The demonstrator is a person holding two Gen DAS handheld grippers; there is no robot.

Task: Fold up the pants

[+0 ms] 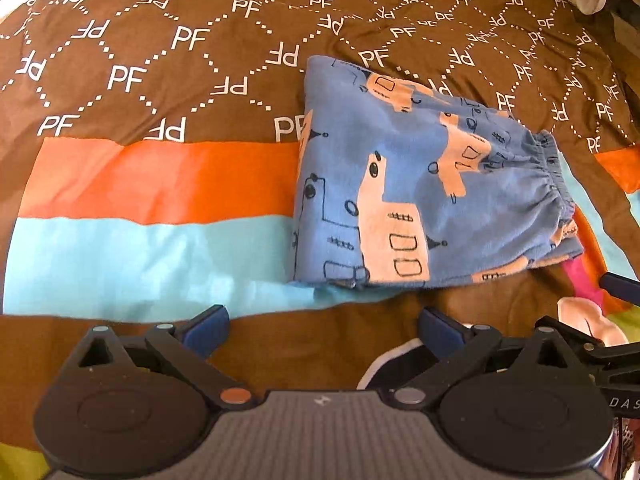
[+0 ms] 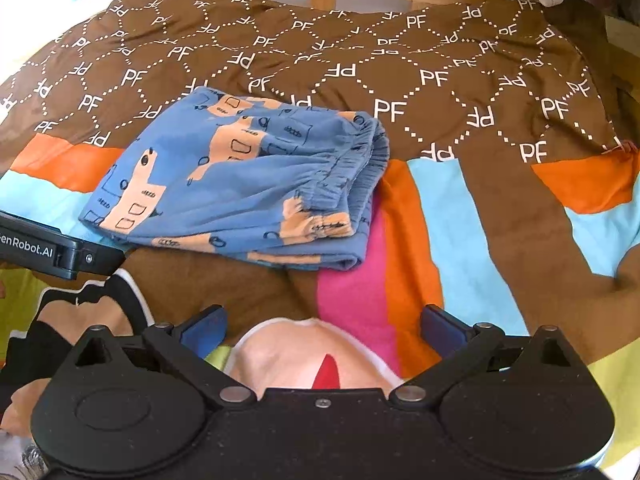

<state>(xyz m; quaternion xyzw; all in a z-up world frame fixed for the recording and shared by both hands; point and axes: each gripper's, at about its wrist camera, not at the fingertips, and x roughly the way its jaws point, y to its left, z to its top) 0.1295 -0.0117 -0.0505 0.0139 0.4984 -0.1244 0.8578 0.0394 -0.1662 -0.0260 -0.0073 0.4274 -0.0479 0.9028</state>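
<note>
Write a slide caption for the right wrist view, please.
Folded blue pants lie on a patterned bedspread, right gripper open and empty.

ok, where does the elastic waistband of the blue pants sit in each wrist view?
Left wrist: waistband at right of centre, on the folded blue pants' right end.
Right wrist: waistband near centre, again on the pants' right end.
Shared landmark: pink stripe on the bedspread, just below the waistband end.

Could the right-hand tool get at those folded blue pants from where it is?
Probably yes. The right gripper is open and empty, and only bare bedspread lies between it and the pants.
</note>
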